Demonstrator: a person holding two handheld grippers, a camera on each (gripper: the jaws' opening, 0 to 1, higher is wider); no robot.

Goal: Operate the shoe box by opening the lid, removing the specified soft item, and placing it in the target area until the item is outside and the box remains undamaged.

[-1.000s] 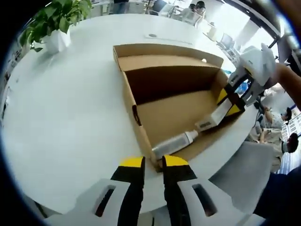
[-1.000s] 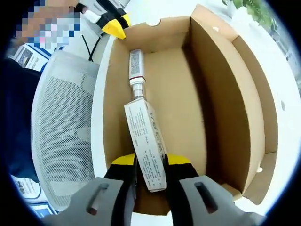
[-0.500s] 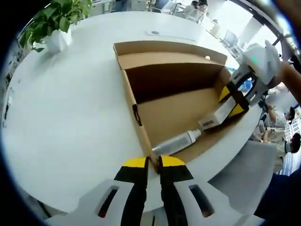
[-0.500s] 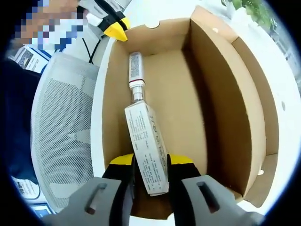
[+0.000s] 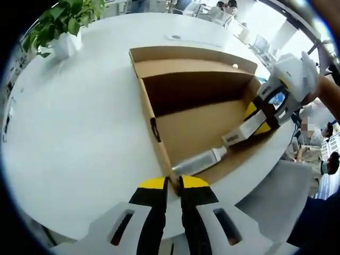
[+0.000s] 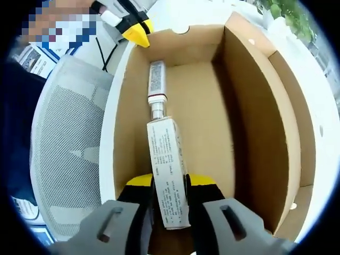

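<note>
Right gripper [image 6: 170, 186], bottom centre, pinches the white carton [image 6: 168, 186]; left gripper [image 5: 169, 183] clamps the shoe box [image 5: 159, 143] wall. Lift straight, box braced.

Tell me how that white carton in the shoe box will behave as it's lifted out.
The white carton looks like thin cardboard, so probably light and easy to crush if squeezed hard. A tube sticks out of its far end and may slide out if the carton tips that way. The right hand-held gripper holds only the near end, so it may sag or pivot.
</note>
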